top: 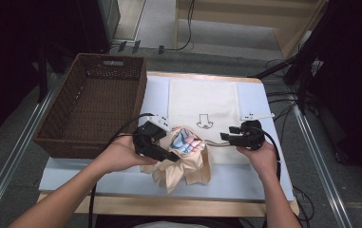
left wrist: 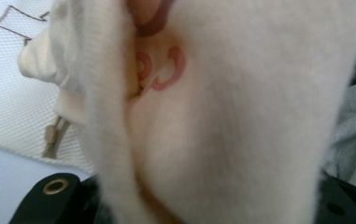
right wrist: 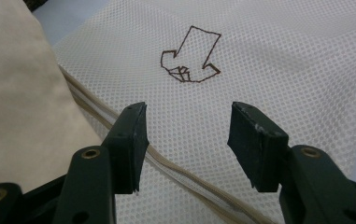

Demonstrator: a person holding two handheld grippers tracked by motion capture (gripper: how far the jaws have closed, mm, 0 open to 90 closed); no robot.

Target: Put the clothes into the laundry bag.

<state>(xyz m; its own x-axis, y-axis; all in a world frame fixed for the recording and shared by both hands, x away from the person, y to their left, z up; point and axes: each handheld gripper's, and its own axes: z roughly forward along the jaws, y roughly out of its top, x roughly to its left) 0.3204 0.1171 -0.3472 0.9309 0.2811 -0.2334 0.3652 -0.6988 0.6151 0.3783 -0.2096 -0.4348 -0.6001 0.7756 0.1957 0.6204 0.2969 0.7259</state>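
Observation:
A crumpled cream garment (top: 183, 168) lies bunched at the front middle of the table, with a blue and pink print (top: 184, 140) showing at its top. My left gripper (top: 171, 151) is shut on this garment. In the left gripper view the cream cloth (left wrist: 222, 130), with a red print on it, bulges between the jaws. A white mesh bag (top: 202, 97) lies flat behind it, marked with a drawn arrow (top: 205, 121). My right gripper (top: 227, 137) stands open just above the bag's beige zipper edge (right wrist: 96, 116), nothing between its fingers (right wrist: 131, 140).
A brown wicker basket (top: 93, 104) stands at the table's left, close to my left hand. The mesh bag (right wrist: 269, 56) and arrow (right wrist: 189, 56) spread ahead of the right jaws. Cables and dark stands sit off the table's right side.

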